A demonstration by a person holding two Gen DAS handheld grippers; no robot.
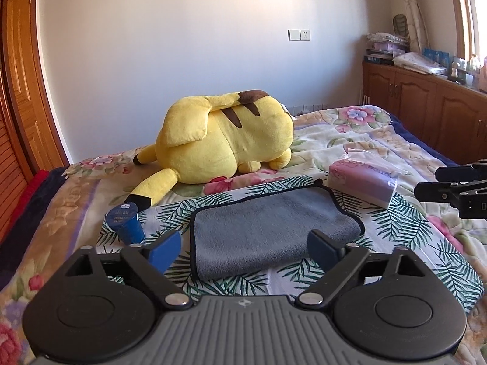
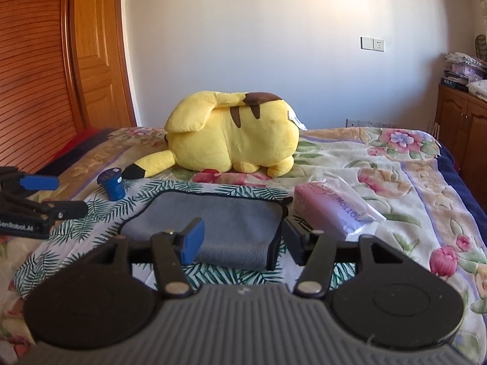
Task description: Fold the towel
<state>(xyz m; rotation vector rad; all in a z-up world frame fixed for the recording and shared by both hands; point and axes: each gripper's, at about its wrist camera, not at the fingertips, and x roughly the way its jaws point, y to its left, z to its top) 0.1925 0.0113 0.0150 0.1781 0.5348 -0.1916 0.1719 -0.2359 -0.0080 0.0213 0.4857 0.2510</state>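
Observation:
A grey towel with a black hem lies folded on a leaf-print cloth on the bed; it also shows in the right wrist view. My left gripper is open and empty, hovering just in front of the towel's near edge. My right gripper is open and empty, above the towel's near right corner. Each gripper shows at the edge of the other's view: the right one and the left one.
A big yellow plush toy lies behind the towel. A blue cup stands left of the towel. A pink tissue pack lies to its right. Wooden cabinets stand far right, a wooden wardrobe on the left.

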